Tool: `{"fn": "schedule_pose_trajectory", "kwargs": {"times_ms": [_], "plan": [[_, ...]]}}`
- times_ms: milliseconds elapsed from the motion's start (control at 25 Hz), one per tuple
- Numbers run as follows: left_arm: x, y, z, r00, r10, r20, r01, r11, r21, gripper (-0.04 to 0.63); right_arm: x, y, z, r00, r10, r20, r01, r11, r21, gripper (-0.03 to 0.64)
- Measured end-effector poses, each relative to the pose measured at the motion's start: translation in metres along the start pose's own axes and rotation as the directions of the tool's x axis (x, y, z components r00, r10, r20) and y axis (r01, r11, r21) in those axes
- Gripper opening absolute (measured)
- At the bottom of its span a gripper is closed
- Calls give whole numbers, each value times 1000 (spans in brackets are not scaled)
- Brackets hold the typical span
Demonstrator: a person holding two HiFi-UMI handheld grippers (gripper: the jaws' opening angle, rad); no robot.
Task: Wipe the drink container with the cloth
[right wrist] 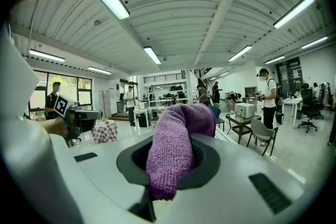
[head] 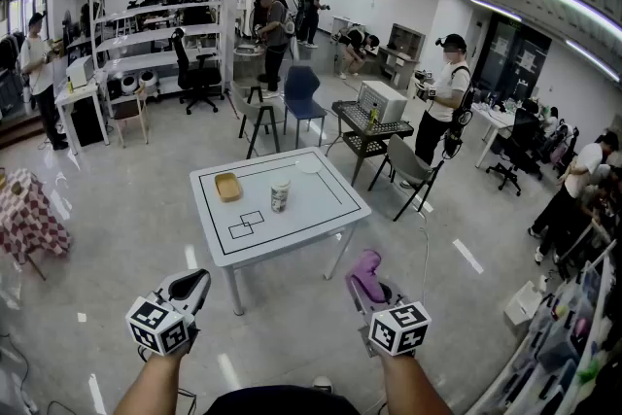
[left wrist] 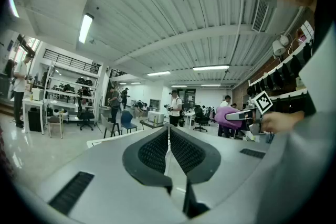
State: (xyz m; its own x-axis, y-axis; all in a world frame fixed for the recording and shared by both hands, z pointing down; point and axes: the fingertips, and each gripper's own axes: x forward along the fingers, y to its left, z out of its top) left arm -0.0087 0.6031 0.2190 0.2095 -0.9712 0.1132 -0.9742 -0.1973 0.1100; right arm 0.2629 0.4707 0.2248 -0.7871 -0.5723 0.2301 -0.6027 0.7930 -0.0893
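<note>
Jaws of the left gripper (left wrist: 169, 136) are pressed together, with nothing between them. The right gripper (right wrist: 176, 157) is clamped on a purple cloth (head: 365, 267), held well short of the white table (head: 321, 209). The drink container (head: 280, 195) stands upright near the table's middle.
</note>
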Motion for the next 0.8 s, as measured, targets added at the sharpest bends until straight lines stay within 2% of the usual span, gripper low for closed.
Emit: {"fn": "schedule_pose_trajectory", "kwargs": {"times_ms": [400, 800], "plan": [[1, 14, 2, 1000, -3, -6, 3, 1000, -13, 32, 13, 5, 7, 1000, 1, 10, -1, 1000, 5, 64], [37, 32, -5, 1000, 7, -28, -8, 1000, -9, 32, 52, -26, 9, 999, 15, 28, -16, 1000, 20, 64]]}}
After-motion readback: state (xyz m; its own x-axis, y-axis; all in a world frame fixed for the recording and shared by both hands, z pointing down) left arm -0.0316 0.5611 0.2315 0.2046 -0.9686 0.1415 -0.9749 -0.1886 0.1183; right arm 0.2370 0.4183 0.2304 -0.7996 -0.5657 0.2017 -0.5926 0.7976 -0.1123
